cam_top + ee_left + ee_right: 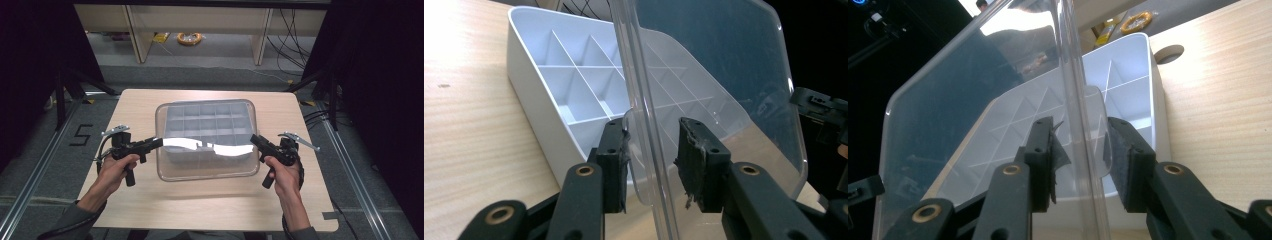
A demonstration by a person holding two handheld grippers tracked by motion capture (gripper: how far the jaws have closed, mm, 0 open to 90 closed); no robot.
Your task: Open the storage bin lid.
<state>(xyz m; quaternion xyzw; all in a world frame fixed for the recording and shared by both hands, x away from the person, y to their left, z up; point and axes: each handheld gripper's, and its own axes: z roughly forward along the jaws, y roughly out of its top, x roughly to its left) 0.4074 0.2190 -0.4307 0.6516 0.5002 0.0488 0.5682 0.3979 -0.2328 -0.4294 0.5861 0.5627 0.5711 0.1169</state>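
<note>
Wooden tabletop [150, 210] carries a white divided organiser box [207, 122] at its centre, over which a clear lid [207, 165] is held by both side edges, left gripper [159, 142] and right gripper [254, 139] each clamped on its rim, apparently to keep it steady.

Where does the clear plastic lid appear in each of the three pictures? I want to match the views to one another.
High view: the clear lid lies across the centre, over the near part of the white divided tray, between both grippers.
Left gripper view: the lid rises from between the jaws to the upper right.
Right gripper view: the lid rises from between the jaws to the upper left.
Shared landmark: the white divided tray, behind the lid in each view.
</note>
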